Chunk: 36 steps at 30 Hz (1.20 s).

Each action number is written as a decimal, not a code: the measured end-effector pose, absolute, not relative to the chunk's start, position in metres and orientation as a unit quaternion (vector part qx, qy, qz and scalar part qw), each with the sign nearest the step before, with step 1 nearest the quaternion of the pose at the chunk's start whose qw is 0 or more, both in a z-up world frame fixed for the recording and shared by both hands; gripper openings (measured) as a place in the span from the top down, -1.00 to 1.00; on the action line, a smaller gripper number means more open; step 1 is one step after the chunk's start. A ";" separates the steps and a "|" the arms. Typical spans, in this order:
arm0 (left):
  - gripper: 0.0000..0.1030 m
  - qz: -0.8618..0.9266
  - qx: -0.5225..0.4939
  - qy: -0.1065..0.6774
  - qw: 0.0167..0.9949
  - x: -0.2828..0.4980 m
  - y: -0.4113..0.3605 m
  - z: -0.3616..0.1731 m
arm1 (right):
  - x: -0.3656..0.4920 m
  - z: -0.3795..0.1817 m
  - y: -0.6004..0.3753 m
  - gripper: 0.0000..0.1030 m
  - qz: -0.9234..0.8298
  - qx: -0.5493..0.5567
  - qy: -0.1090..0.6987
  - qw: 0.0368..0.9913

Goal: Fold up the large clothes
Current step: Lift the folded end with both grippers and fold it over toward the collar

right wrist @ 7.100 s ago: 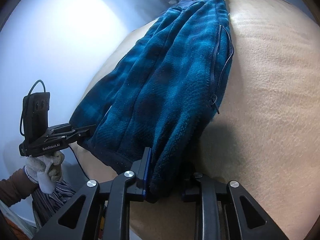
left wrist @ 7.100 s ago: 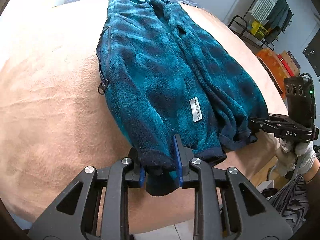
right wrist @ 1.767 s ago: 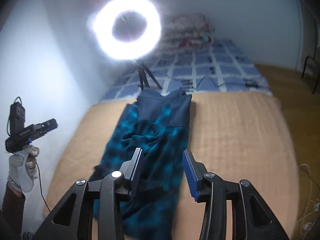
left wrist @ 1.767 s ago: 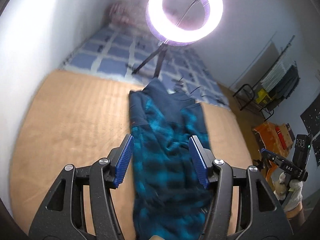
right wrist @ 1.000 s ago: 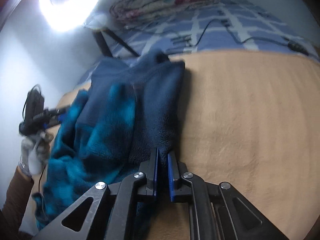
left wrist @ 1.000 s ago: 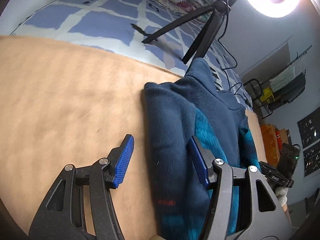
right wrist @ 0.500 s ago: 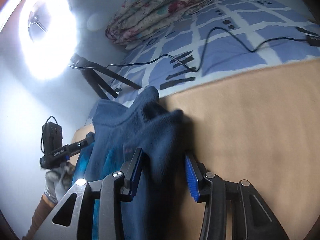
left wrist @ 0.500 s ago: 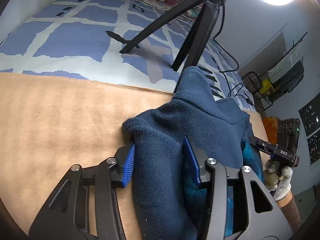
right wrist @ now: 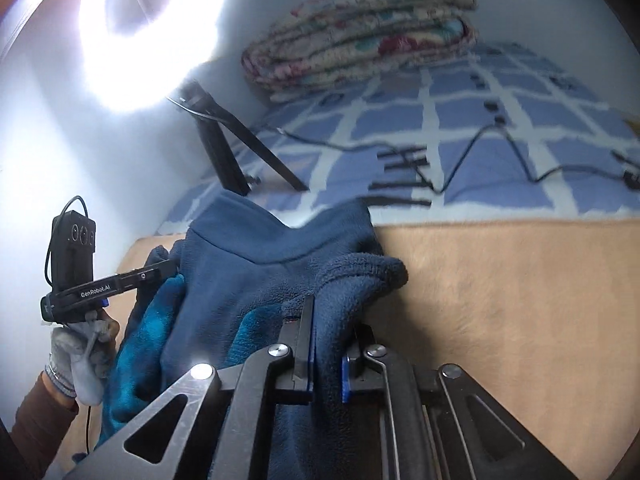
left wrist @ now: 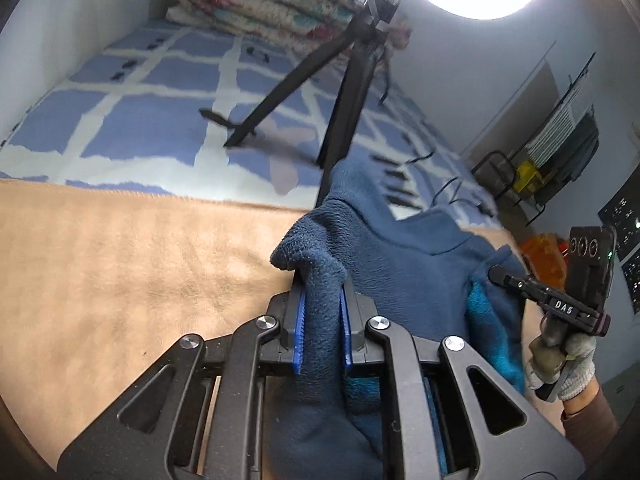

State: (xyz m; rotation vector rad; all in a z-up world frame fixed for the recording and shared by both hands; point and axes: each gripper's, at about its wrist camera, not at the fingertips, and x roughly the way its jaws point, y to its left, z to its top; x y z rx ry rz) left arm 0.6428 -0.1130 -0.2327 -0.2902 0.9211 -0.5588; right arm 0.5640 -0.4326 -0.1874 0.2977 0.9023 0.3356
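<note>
Fleece, a dark blue jacket [left wrist: 400, 264] lying on the tan blanket [left wrist: 120, 280], fills our jaws: our left gripper [left wrist: 322, 328] and right gripper [right wrist: 326, 364] are each closing, blue pads nearly together, pinching a thick fold of its near edge.

A: Fleece jacket [left wrist: 400, 276]: thick napped pile, matt navy outside, teal showing within. Tan blanket [left wrist: 120, 272]: short fuzzy nap.

B: Left gripper [left wrist: 322, 330]: matt black textured plastic, bright metal screw heads, ribbed blue pads. Checked bedsheet [right wrist: 460, 140]: smooth woven cloth. Knit glove [right wrist: 76, 364], grey.
</note>
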 end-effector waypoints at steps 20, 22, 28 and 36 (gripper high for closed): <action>0.78 -0.320 -0.119 0.385 0.857 0.466 -0.078 -0.118 | 0.411 -0.069 -0.392 0.89 0.191 0.096 0.378 0.901; 0.78 -0.323 -0.110 0.388 0.856 0.439 -0.077 -0.113 | 0.386 -0.065 -0.388 0.89 0.190 0.100 0.378 0.901; 0.78 -0.329 -0.116 0.396 0.849 0.369 -0.071 -0.117 | 0.314 -0.069 -0.377 0.89 0.189 0.117 0.383 0.897; 0.78 -0.322 -0.135 0.433 0.831 0.303 -0.052 -0.159 | 0.235 -0.104 -0.360 0.89 0.193 0.110 0.413 0.884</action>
